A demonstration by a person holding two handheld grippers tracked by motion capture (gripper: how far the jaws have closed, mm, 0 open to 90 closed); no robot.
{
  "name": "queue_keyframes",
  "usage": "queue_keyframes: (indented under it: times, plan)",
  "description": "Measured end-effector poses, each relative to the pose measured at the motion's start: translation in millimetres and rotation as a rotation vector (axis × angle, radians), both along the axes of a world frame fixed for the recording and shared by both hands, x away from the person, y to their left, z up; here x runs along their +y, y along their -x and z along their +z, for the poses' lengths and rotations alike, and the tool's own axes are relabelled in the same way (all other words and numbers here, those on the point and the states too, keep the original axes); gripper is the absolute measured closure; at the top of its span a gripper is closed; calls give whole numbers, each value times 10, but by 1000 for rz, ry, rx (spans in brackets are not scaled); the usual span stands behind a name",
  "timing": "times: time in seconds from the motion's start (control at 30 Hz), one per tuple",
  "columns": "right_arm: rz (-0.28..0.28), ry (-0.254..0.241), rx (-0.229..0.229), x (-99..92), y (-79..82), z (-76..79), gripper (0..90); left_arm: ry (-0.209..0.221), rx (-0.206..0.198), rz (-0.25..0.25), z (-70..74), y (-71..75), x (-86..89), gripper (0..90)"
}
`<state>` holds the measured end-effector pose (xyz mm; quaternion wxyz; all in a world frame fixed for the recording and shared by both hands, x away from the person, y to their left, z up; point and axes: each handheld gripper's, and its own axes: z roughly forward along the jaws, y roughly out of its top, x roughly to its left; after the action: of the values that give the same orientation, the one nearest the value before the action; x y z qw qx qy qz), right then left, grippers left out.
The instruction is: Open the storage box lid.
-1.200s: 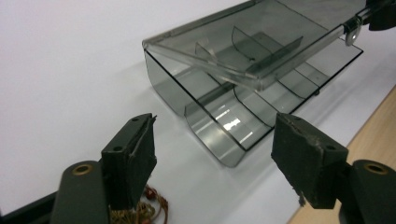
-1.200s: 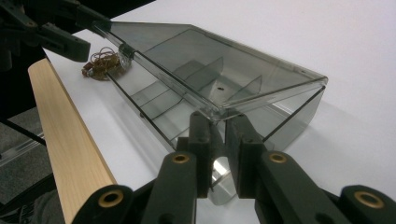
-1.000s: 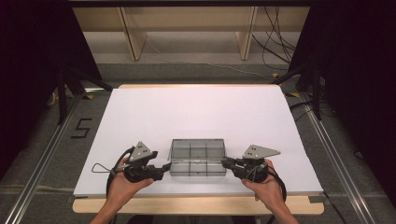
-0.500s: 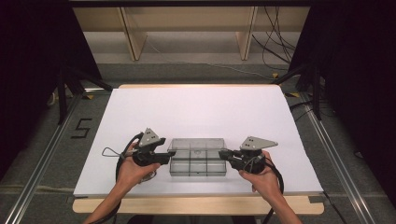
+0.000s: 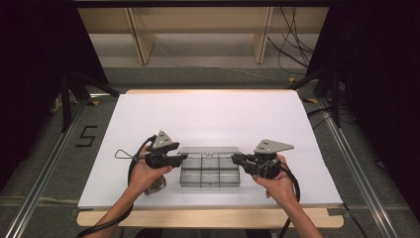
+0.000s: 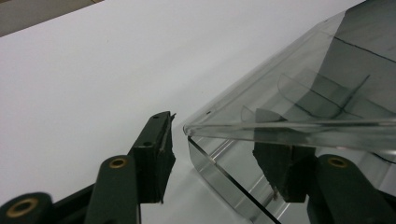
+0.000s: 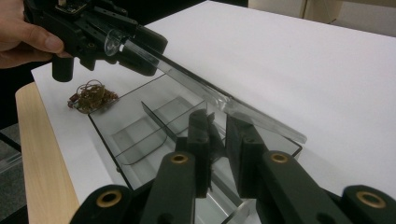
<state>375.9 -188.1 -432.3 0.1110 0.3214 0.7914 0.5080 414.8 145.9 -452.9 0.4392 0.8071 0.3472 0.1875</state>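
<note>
Left tongs [image 5: 182, 157] part-open and closing; right tongs [image 5: 236, 158] clamped.

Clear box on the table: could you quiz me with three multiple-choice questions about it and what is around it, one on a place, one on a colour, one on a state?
1. Where does the brown tangle lie?
A. inside the box
B. on the table beside the box
C. on the lid
2. What colour is the table top?
A. white
B. green
C. black
3. How is the lid?
A. flat shut
B. lying off on the table
C. tilted up at one end

B: the brown tangle rests on the table, outside the clear box.
A: the surface is plain white.
C: the lid slants above the compartments.
</note>
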Motion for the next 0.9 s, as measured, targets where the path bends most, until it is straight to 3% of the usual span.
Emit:
queue_keyframes:
  times: [0.13,0.17,0.27,0.3,0.4,0.47,0.57,0.6,0.73,0.77,0.9]
  plan:
    - [7,-2,-26,-2,-48,0,809,-7,-1,-13,-12,-57,7,496]
    - [4,-5,-23,2,-51,2,809,6,-4,-4,-21,-69,0,506]
    - [-5,-1,2,1,-49,16,809,-5,-5,-27,-34,-98,19,539]
    - [-8,3,-30,-5,-78,8,809,16,-14,-31,-55,-104,7,558]
    - [4,-1,-6,-5,-91,8,809,15,-18,-40,-63,-107,6,589]
    - [3,12,-30,-14,-107,5,809,26,-15,-48,-71,-115,4,604]
    - [10,5,-22,-9,-116,-2,808,31,-16,-53,-82,-125,-10,610]
    - [-9,-11,3,-3,-95,-2,807,39,-20,-53,-89,-132,-16,606]
    - [-14,13,-27,-38,-106,0,803,29,-7,-61,-85,-157,-14,603]
    - [-9,-7,-5,-43,-104,-11,800,18,-8,-67,-85,-166,-16,606]
    - [-19,1,0,-70,-90,-20,796,35,-3,-65,-87,-187,-19,606]
